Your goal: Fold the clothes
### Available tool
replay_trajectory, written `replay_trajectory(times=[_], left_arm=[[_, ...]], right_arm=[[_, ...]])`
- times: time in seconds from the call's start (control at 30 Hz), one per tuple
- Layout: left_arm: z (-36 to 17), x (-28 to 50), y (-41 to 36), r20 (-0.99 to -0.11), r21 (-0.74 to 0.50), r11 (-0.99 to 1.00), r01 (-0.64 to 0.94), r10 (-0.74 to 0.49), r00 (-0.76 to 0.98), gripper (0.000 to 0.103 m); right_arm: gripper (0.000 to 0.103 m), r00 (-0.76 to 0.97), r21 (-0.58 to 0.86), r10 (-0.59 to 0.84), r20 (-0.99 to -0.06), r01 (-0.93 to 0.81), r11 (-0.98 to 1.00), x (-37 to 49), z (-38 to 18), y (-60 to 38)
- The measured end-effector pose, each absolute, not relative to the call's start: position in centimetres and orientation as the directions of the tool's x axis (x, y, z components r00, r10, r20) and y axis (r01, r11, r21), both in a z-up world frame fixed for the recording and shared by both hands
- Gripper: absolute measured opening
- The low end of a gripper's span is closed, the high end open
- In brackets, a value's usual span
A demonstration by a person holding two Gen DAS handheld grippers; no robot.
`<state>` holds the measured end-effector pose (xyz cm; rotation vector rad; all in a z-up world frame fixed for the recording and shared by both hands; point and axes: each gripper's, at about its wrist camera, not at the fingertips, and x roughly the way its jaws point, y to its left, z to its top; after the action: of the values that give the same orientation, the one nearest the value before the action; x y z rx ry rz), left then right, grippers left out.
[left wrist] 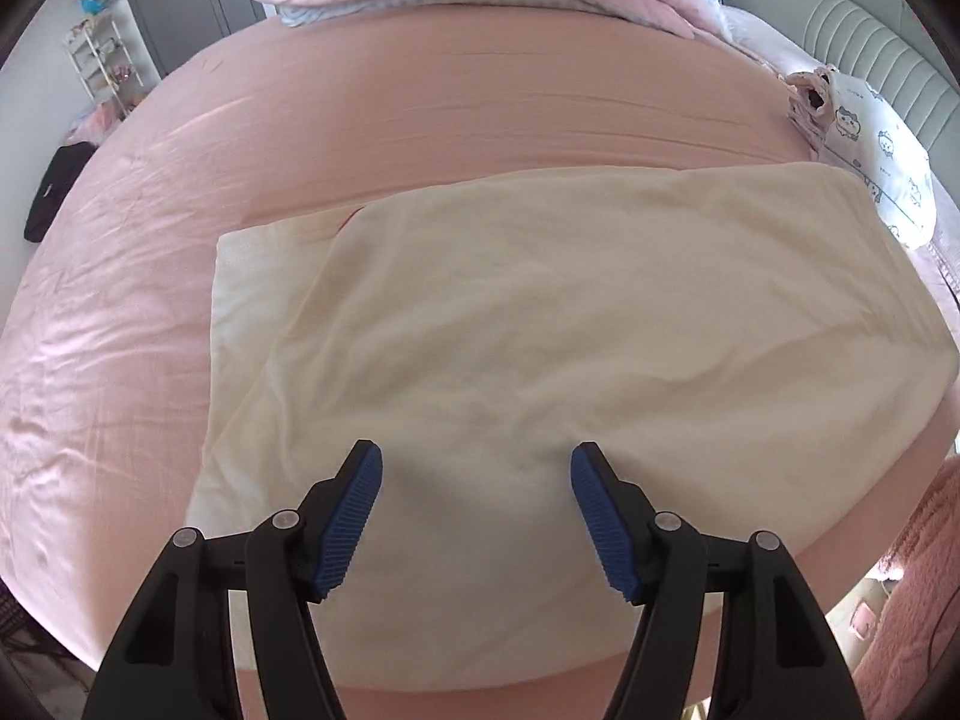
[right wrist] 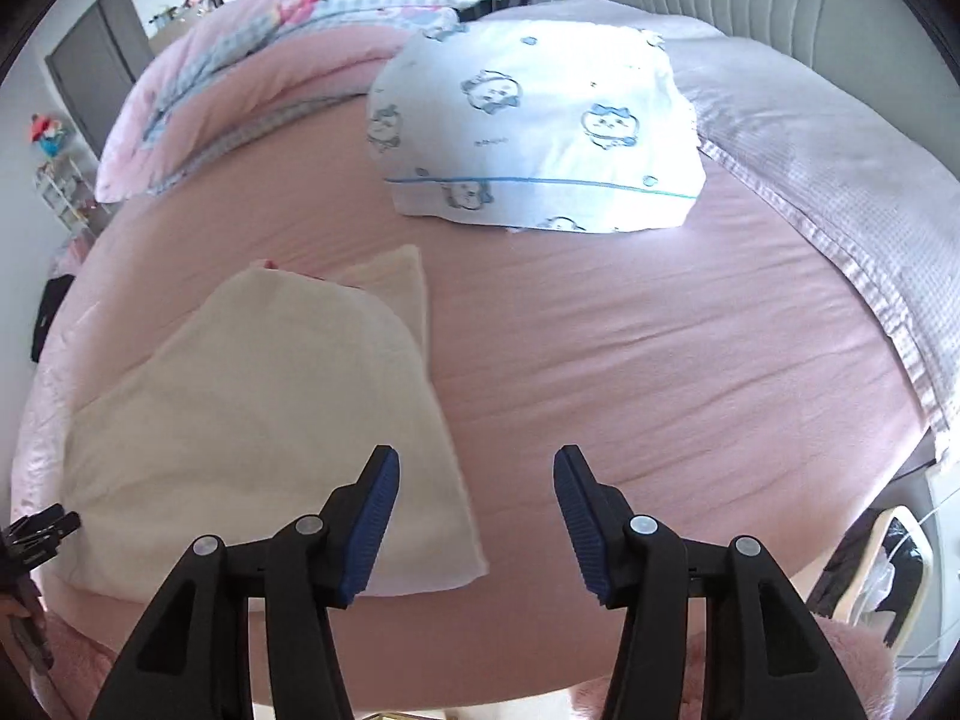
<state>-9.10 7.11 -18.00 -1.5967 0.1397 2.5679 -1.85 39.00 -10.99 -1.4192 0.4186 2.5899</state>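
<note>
Left wrist view looks down at the cream cloth, which lies flat on the pink bed, partly folded. The left gripper hangs over the near part of the cloth with its blue pads wide apart and nothing between them.

The next job is probably another fold. To do it well, each gripper should go down to a corner or edge of the cloth, pinch just the layers it wants, lift a little, and lay one side neatly over the other so the edges meet.

Right wrist view shows more. The right gripper is open and empty too, above bare bed, and the cream cloth lies to its left, just under its left pad. Ahead of it lies a white cloth with blue cartoon faces, already folded. At the far left edge, a bit of the other gripper peeks in. The left view only shows that white cloth squeezed at the far right.
</note>
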Motion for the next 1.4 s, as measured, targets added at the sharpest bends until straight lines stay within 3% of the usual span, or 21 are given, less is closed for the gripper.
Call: replay_trajectory(times=[0.1, 0.17, 0.23, 0.33, 0.37, 0.47, 0.57, 0.73, 0.8, 0.87, 0.93, 1.0, 1.07, 1.23, 1.4], left_arm=[[-17.3, -7.8, 6.4, -0.885, -0.031, -0.993, -0.111, 0.078, -0.458, 0.064], [-17.4, -7.4, 5.6, -0.893, -0.042, -0.994, -0.101, 0.082, -0.443, 0.064], [-17.9, -7.4, 5.4, -0.902, -0.014, -0.994, -0.105, 0.058, -0.428, 0.064], [-17.9, -7.4, 3.0, -0.905, -0.001, -0.999, -0.043, 0.019, -0.424, 0.064], [-18.0, -7.4, 1.8, -0.908, -0.03, -0.999, -0.018, 0.035, -0.418, 0.069], [-17.5, -7.4, -0.5, -0.904, -0.07, -0.996, 0.062, 0.037, -0.426, 0.068], [-16.6, -7.3, 0.7, -0.881, -0.102, -0.995, 0.009, 0.086, -0.466, 0.068], [-17.0, -7.2, 4.6, -0.88, -0.117, -0.986, -0.12, 0.159, -0.448, 0.069], [-17.8, -7.3, 4.7, -0.904, -0.038, -0.992, -0.124, 0.087, -0.419, 0.069], [-18.4, -7.2, 2.8, -0.922, 0.051, -0.996, -0.066, -0.022, -0.386, 0.07], [-17.7, -6.8, -0.5, -0.926, 0.005, -1.0, 0.022, -0.012, -0.378, 0.07], [-16.7, -6.7, -3.5, -0.922, -0.002, -0.991, 0.133, -0.05, -0.384, 0.069], [-15.6, -7.3, -5.1, -0.908, -0.066, -0.984, 0.165, -0.009, -0.419, 0.069], [-13.7, -10.0, -3.0, -0.871, -0.072, -0.996, 0.053, 0.037, -0.49, 0.069], [-13.6, -15.3, 1.4, -0.846, -0.037, -0.993, -0.108, 0.089, -0.525, 0.069]], right_arm=[[0.054, -0.516, 0.065, -0.024, -0.856, -0.062, -0.996, -1.3, -10.6, 32.7], [0.053, -0.453, -0.035, 0.027, -0.891, 0.01, -0.999, -1.5, -13.8, 29.9], [0.052, -0.374, -0.022, 0.031, -0.927, -0.028, -0.999, -1.7, -16.5, 31.1], [0.045, -0.38, 0.107, -0.062, -0.923, -0.097, -0.99, -1.0, -16.3, 34.7], [0.046, -0.357, 0.038, 0.009, -0.934, -0.123, -0.992, -0.9, -16.2, 35.5], [0.05, -0.289, -0.156, 0.211, -0.934, -0.201, -0.967, -0.2, -16.3, 38.7], [0.05, -0.379, -0.026, 0.117, -0.918, -0.238, -0.971, 0.6, -14.0, 39.2], [0.056, -0.451, 0.005, 0.02, -0.892, -0.054, -0.999, -1.5, -12.4, 32.3], [0.056, -0.39, -0.007, 0.008, -0.921, -0.005, -1.0, -2.9, -14.7, 30.1], [0.056, -0.335, -0.031, 0.034, -0.942, -0.013, -0.999, -3.1, -16.9, 30.1], [0.054, -0.343, 0.005, 0.01, -0.939, -0.043, -0.999, -2.2, -16.5, 31.6], [0.054, -0.319, -0.052, 0.078, -0.944, -0.09, -0.995, -1.8, -15.7, 32.9], [0.055, -0.339, -0.119, 0.156, -0.928, -0.127, -0.985, -1.9, -14.3, 33.7], [0.056, -0.464, 0.039, 0.004, -0.886, -0.083, -0.996, -4.3, -10.4, 32.0], [0.056, -0.474, -0.059, 0.016, -0.88, 0.075, -0.995, -11.2, -11.0, 25.8]])
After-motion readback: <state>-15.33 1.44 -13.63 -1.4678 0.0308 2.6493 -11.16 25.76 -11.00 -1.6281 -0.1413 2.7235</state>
